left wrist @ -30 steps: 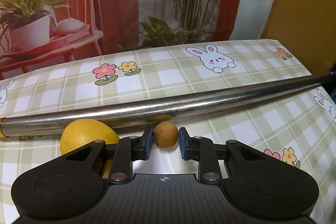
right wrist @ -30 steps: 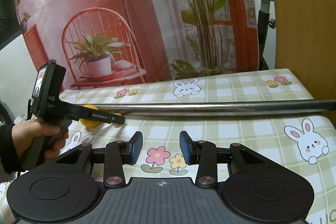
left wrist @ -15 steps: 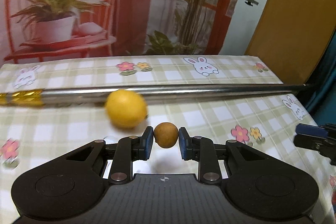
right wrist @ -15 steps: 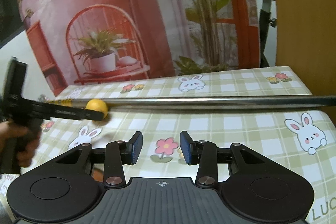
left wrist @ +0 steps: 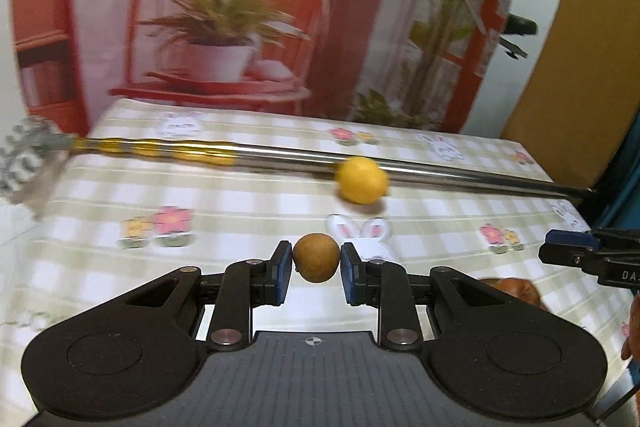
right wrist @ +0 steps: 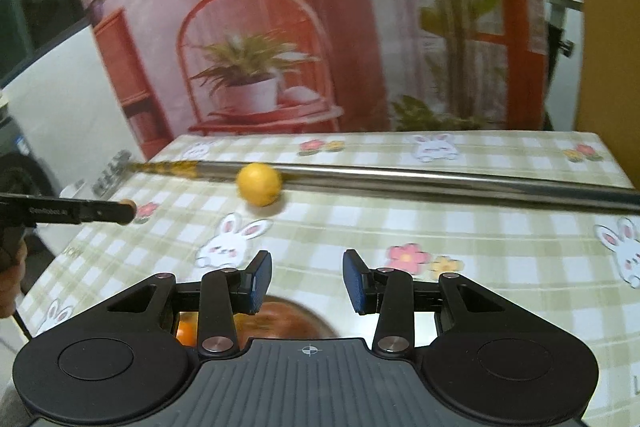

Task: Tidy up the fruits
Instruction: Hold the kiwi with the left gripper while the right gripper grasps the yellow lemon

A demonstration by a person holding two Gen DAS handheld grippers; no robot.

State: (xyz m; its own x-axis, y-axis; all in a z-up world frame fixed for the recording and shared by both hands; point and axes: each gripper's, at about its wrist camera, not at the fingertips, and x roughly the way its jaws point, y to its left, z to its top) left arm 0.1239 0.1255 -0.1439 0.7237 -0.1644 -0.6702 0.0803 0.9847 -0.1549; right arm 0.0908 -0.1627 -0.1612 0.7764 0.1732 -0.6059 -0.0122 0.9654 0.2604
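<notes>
The left gripper [left wrist: 316, 263] has its fingers [left wrist: 280, 273] closed on a small brown fruit [left wrist: 316, 263], pinched only at its two sides and carried clear above the counter [left wrist: 248, 211]. That round skin could slip from the flat pads if the hand swings fast, and the fruit would drop and roll on the cloth. The yellow fruit [left wrist: 362, 180] lies on the counter, touching or just beside the metal rod [left wrist: 440, 173]; it looks blurred and may be rolling, so it could wander toward an edge. The right gripper [right wrist: 307, 281] holds nothing, its fingers [right wrist: 258, 281] parted with a plain gap, above a bowl [right wrist: 296, 319] of orange-brown fruit at the near edge.

Compared with a second ago, the left gripper has lifted away from the rod with the brown fruit, the yellow fruit sits farther along the rod, and the bowl has come into the right view.
</notes>
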